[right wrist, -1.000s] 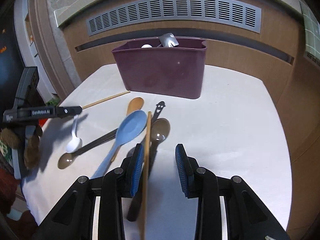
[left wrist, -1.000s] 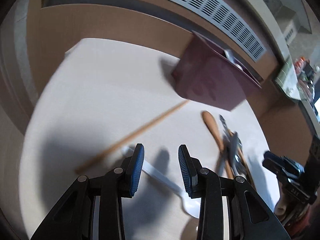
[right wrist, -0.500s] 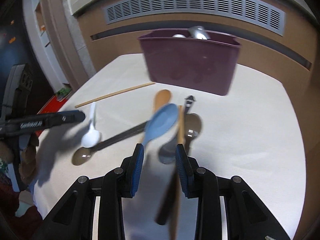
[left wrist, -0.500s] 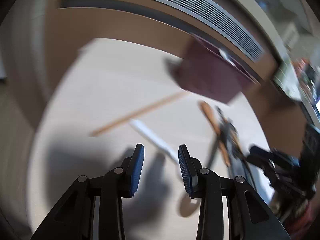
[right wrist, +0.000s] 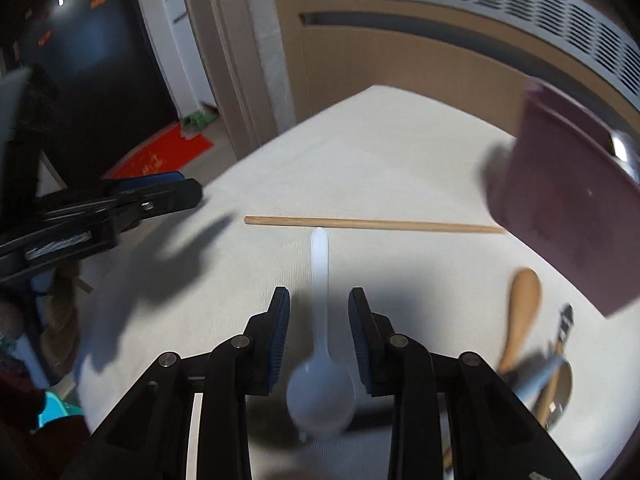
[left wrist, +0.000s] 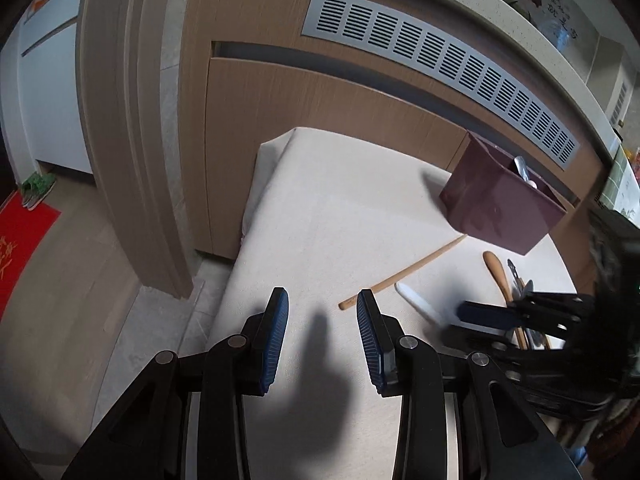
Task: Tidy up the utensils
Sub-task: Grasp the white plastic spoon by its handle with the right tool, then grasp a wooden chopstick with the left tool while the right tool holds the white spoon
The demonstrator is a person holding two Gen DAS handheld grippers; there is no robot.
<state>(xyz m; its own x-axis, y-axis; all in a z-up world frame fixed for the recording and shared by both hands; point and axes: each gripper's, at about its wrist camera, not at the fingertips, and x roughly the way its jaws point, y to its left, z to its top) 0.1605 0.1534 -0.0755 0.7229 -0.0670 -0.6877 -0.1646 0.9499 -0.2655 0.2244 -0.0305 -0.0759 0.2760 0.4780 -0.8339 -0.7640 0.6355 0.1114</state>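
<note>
On the desk (left wrist: 328,216) lie one white plastic spoon (right wrist: 320,360), one loose chopstick (right wrist: 372,224) just beyond its handle tip, one wooden spoon (right wrist: 520,312) and a blurred tangle of dark utensils (right wrist: 556,376) to the right, all short of one maroon bin (right wrist: 560,216) with metal handles showing inside. The right tongs (right wrist: 319,320) stand apart, straddling the white spoon's handle without visibly gripping it. The left tongs (left wrist: 322,328) are apart too, holding nothing over bare desk.
</note>
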